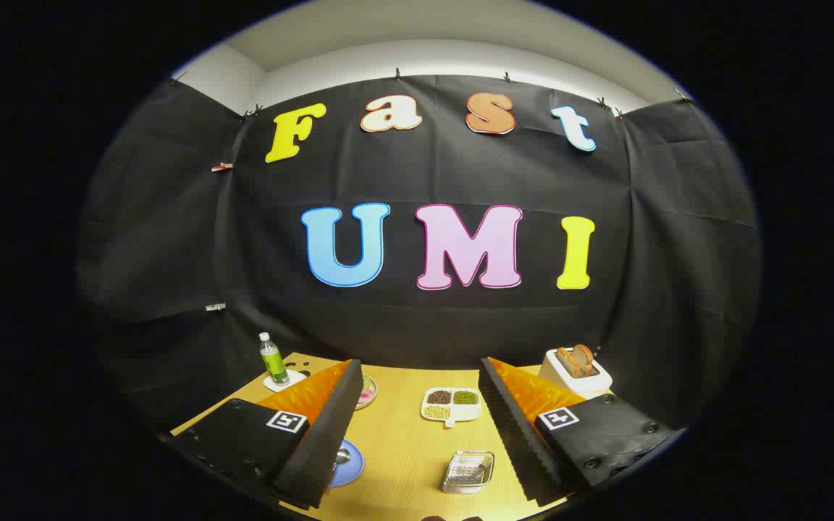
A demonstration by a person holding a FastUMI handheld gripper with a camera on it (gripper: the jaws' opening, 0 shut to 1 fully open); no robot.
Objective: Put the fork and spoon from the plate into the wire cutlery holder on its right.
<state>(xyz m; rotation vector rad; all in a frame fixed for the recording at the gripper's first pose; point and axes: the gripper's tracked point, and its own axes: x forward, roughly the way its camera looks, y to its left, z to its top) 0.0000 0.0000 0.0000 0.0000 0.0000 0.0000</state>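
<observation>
Gripper (417, 434) held high above a wooden table (402, 449), its two fingers spread wide with nothing between them. The blue plate (349, 464) lies close in, half hidden behind the left finger (323, 427); a spoon (342, 456) shows on it, bowl uppermost in the view, handle running down out of sight. The fork cannot be made out. The wire cutlery holder (468, 472) sits to the plate's right, in the gap between the fingers and nearer the right finger (518, 427), apart from the plate. The decisive relation: the cutlery lies below and to the left of the finger gap, so the gripper would probably need to drop and shift left before any grasp. Beyond the fingers stand a divided dish of beans (450, 405), a toaster with bread (575, 369), a green bottle (272, 359) and a small pink bowl (368, 392).
</observation>
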